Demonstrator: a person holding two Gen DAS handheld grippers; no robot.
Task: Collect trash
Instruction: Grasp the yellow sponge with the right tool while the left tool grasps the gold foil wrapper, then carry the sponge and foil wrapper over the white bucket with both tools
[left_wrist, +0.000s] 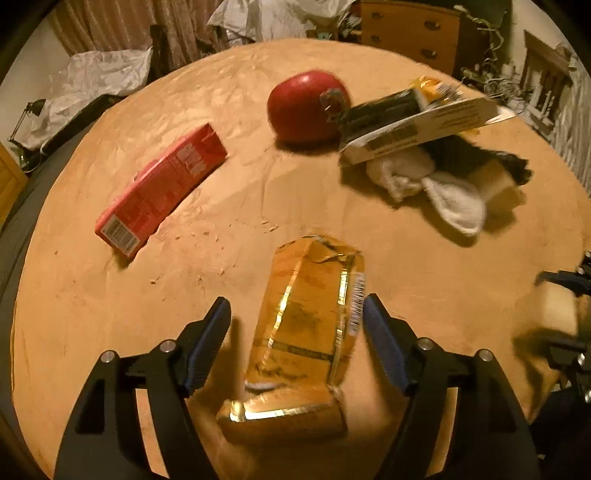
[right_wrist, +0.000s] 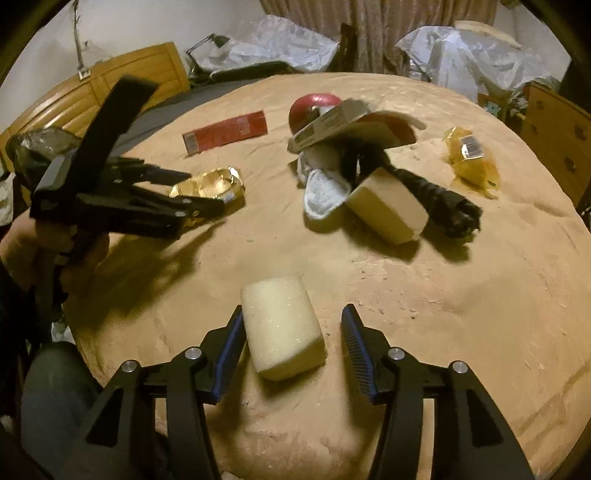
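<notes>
Left wrist view: a crumpled gold foil wrapper is seen lying on the round tabletop covered in tan cloth, right between the fingers of the left tool. That tool is spread open, with a gap left on both sides, so nothing is gripped yet. The wrapper's long axis runs pretty much straight ahead along the fingers, so it could be pinched across its narrow width. In the right wrist view, a pale yellow foam block is framed by the right tool, also open; the left finger is nearly touching it, the right one well clear. Each piece is nearest its own hand, honestly.
</notes>
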